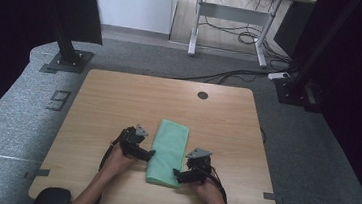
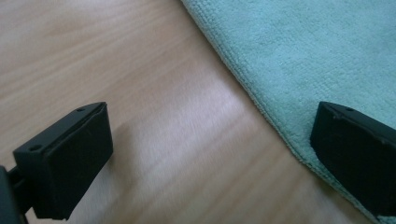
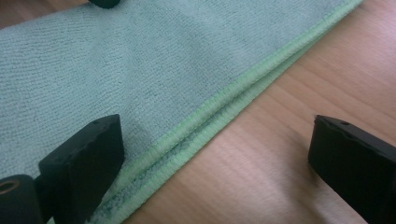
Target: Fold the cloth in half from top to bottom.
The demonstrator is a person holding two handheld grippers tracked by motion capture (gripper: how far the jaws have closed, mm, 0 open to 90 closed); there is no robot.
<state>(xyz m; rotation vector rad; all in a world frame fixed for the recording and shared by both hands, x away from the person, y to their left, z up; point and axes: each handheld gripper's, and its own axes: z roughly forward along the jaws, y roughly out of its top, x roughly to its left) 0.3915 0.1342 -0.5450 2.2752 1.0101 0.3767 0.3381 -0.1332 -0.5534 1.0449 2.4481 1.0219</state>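
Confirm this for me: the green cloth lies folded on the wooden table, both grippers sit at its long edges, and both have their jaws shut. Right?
Not quite. The left gripper and right gripper both have their jaws open, each straddling an edge of the green cloth, as the two gripper views show. The rest holds: it lies folded on the wooden table.
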